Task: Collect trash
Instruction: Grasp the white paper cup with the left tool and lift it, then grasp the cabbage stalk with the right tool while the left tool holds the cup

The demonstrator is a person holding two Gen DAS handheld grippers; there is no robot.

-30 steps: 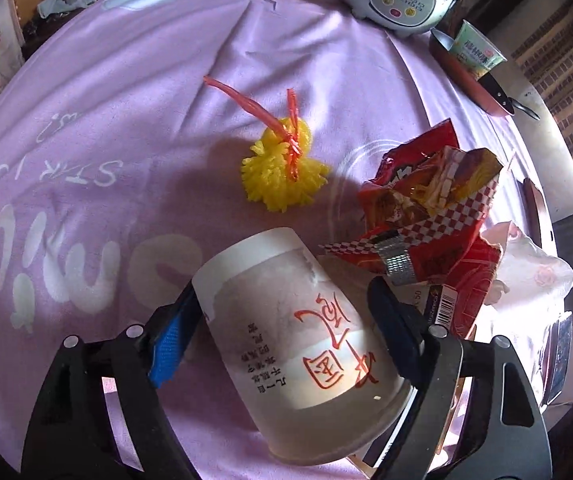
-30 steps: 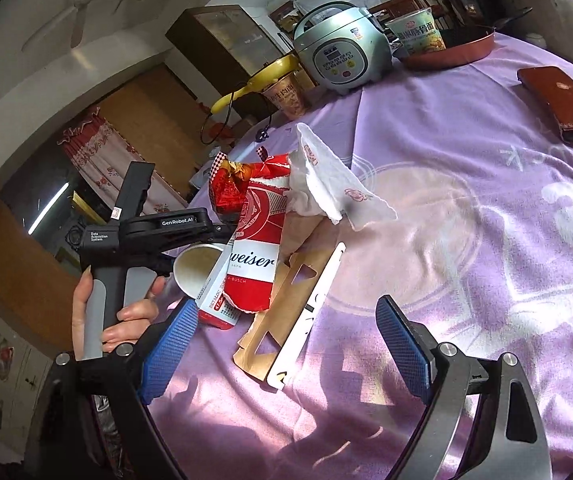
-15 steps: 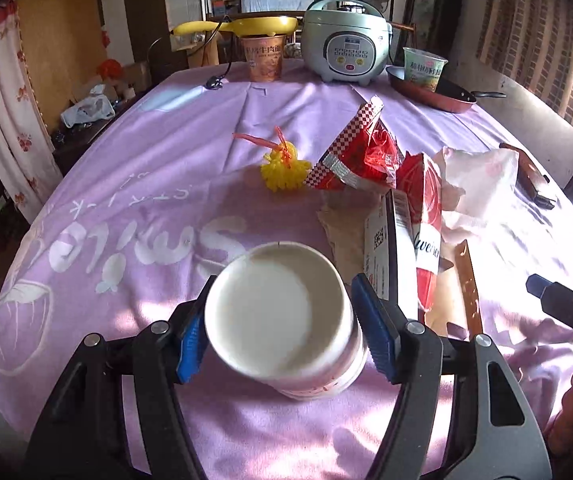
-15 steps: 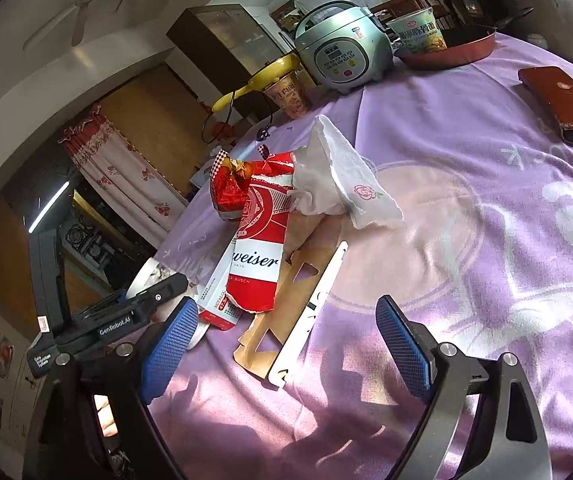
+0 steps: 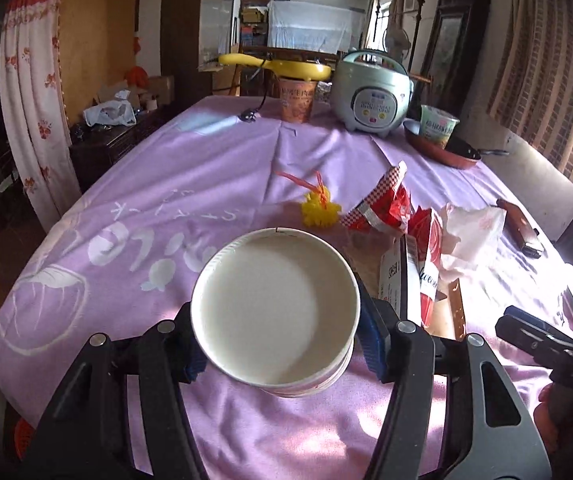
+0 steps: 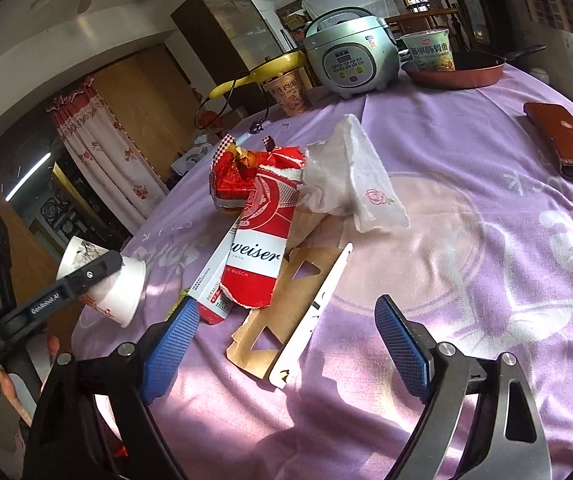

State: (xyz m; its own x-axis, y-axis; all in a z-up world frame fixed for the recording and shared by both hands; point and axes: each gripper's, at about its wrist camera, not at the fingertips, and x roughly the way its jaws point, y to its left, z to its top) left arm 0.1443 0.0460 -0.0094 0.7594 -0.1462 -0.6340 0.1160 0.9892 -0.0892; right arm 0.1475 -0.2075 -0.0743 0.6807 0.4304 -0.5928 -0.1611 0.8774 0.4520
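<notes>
1 white paper cup [image 5: 274, 312] sits gripped between the closing left gripper [image 5: 280, 350] fingers; right gripper [image 6: 286, 344] fingers gape, nothing between them.

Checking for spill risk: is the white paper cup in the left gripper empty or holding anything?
Empty. The white paper cup shows a bare, dry white bottom in the left wrist view; the left gripper's closing fingers hold it tilted.

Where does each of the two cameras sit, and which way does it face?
Left wrist: on the left gripper, looking down the long table toward the rice cooker; its jaws are closing on a paper cup; the other gripper's hand shows at lower right.
Right wrist: on the right gripper, jaws open, looking over the trash pile, with the red beer carton; a hand shows at left.
Shared: cup, carton, cooker, purple cloth.
</notes>
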